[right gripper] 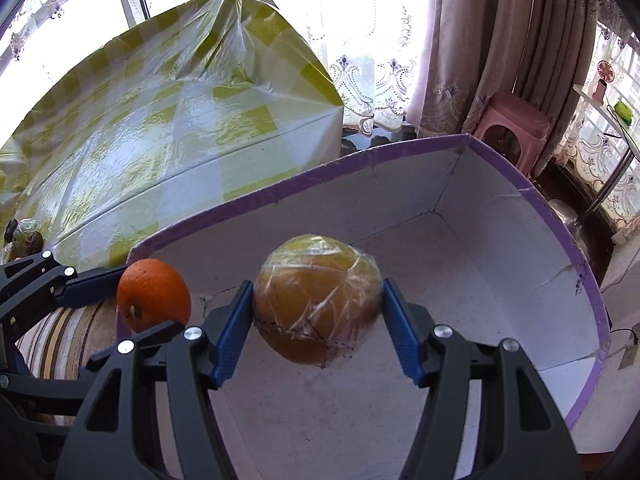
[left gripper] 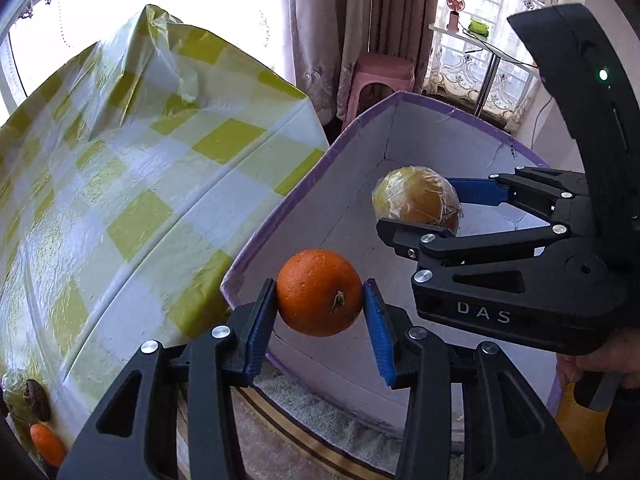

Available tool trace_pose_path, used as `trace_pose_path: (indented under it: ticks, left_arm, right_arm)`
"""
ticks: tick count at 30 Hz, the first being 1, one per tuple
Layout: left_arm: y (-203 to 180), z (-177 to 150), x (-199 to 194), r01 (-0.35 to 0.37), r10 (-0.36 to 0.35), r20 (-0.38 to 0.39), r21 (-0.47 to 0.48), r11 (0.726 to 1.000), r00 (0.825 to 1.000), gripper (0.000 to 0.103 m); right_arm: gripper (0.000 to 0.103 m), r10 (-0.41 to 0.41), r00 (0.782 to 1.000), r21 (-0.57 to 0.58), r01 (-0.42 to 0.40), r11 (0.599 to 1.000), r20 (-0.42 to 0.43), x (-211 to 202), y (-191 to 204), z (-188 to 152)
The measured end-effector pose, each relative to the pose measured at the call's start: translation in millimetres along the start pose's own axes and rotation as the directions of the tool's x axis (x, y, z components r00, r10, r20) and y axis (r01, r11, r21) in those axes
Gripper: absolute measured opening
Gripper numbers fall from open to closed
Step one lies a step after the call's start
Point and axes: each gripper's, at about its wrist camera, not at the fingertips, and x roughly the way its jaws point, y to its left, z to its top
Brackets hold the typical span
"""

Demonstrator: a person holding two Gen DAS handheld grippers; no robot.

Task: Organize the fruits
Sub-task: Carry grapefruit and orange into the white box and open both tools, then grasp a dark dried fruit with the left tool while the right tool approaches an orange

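My left gripper [left gripper: 320, 300] is shut on an orange [left gripper: 319, 292], held just over the near corner of a white cardboard box with purple edging [left gripper: 344, 132]. Farther right, over the box's inside, my right gripper [left gripper: 420, 204] is shut on a yellow-brown fruit wrapped in plastic film [left gripper: 414, 196]. In the right wrist view the wrapped fruit [right gripper: 316, 300] sits between the blue pads of the right gripper [right gripper: 318, 304] above the box [right gripper: 500, 280], whose floor is bare. The orange [right gripper: 154, 294] and the left gripper [right gripper: 132, 288] show at the left, by the box's rim.
A table under a yellow-and-white checked cloth [left gripper: 152, 184] stands left of the box. At its near edge lie a small orange fruit [left gripper: 47, 444] and a dark wrapped item [left gripper: 36, 398]. A pink stool [left gripper: 384, 76], curtains and a side table stand behind. A striped rug [right gripper: 68, 332] covers the floor.
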Motion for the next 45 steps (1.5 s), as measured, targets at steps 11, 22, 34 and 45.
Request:
trace_pose_path:
  ticks: [11,22,34,45]
  left_arm:
    - [-2.6,-1.7,21.0,-0.003,0.004,-0.044,0.014,1.000,0.999,0.043]
    - [-0.8,-2.2,9.9,-0.020,0.020,0.001,-0.001,1.000,1.000,0.065]
    - [16.9,-15.8,-47.6,-0.054,0.078,0.221,-0.110,0.992,0.972,0.070]
    - [62.7,-57.8,-96.9,-0.030,0.109,0.282,-0.269,0.963,0.953,0.081]
  right_arm:
    - [0.065,-0.051,0.998,0.028,0.052,0.998,-0.049,17.5,-14.0,-2.8]
    - [0.081,-0.073,0.997,0.019,0.073,0.997,-0.013,10.1,-12.1,0.3]
    - [0.099,-0.201,0.966,0.032,0.199,0.979,0.163,-32.4,-10.0,9.3]
    - [0.101,-0.073,0.966,-0.006,0.077,0.997,0.250,-63.7,31.9,6.7]
